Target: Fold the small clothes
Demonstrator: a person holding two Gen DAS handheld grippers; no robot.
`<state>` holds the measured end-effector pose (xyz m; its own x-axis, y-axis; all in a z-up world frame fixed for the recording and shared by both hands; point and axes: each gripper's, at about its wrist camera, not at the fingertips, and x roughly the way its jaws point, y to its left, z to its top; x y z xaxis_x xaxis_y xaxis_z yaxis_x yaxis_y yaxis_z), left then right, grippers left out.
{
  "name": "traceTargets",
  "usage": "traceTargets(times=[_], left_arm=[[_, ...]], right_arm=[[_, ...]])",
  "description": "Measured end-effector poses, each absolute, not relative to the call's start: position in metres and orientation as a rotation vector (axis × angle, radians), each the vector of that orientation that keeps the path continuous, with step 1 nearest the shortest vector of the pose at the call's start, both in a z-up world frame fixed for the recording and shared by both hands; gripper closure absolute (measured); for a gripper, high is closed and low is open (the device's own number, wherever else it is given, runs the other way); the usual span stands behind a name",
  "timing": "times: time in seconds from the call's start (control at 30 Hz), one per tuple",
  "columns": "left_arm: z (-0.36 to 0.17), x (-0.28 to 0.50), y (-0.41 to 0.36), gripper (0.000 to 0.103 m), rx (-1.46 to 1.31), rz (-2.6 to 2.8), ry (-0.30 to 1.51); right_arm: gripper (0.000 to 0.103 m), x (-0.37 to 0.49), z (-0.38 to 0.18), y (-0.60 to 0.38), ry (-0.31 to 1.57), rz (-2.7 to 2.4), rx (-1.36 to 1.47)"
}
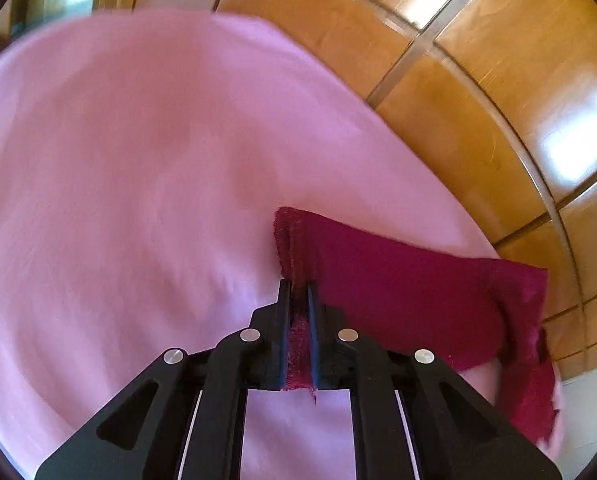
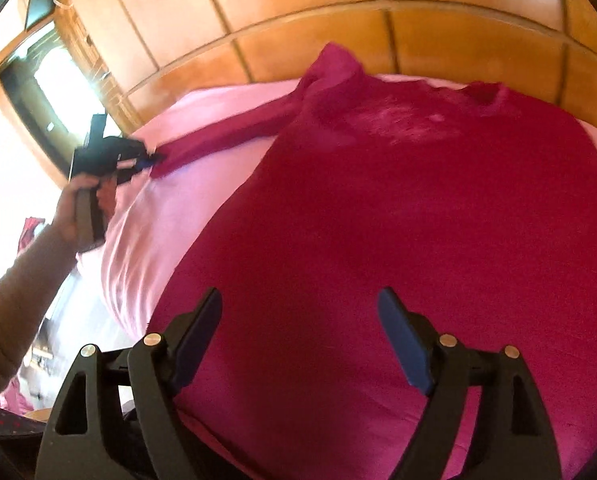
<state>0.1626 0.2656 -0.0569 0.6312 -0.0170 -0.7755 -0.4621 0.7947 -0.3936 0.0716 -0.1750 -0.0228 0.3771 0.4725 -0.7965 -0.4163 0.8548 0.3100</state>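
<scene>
A magenta long-sleeved top [image 2: 398, 208] lies spread face up on a pink bedsheet [image 2: 202, 128], its collar at the far side. Its one sleeve [image 2: 226, 132] stretches out to the left. My left gripper [image 1: 299, 284] is shut on the cuff end of that sleeve [image 1: 398, 292], with cloth pinched between the pads. That left gripper [image 2: 154, 158] also shows in the right wrist view, held by a hand at the sleeve's end. My right gripper [image 2: 300, 300] hovers open over the lower body of the top, nothing between its fingers.
A glossy wooden headboard [image 2: 338, 24] with panel seams runs behind the bed. A bright window [image 2: 58, 80] in a wooden frame is at the left. The pink sheet [image 1: 138, 160] spreads wide to the left of the sleeve.
</scene>
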Motion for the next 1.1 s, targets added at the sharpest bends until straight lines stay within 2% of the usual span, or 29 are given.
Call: traceTargets(times=[0.43,0.7,0.73,0.77,0.87,1.1], left_arm=[[0.014,0.182,0.348,0.100,-0.421,0.567,0.755],[-0.006,0.182,0.342,0.100,-0.402,0.593,0.814],[-0.010,0.179,0.337,0.096,-0.423,0.564,0.828],[-0.014,0.175,0.331,0.082,-0.442,0.534,0.843],[-0.017,0.156,0.298,0.055,-0.491,0.395,0.845],[-0.018,0.110,0.165,0.054,-0.349,0.004,0.851]], right_arm=[[0.023,0.055,-0.048,-0.120,1.094,0.712,0.011],[0.023,0.050,-0.053,-0.101,1.080,0.736,-0.020],[0.023,0.050,-0.053,-0.102,1.077,0.738,-0.014],[0.023,0.050,-0.053,-0.102,1.075,0.738,-0.007],[0.023,0.050,-0.052,-0.107,1.075,0.740,0.017],[0.023,0.065,-0.039,-0.175,1.059,0.598,0.175]])
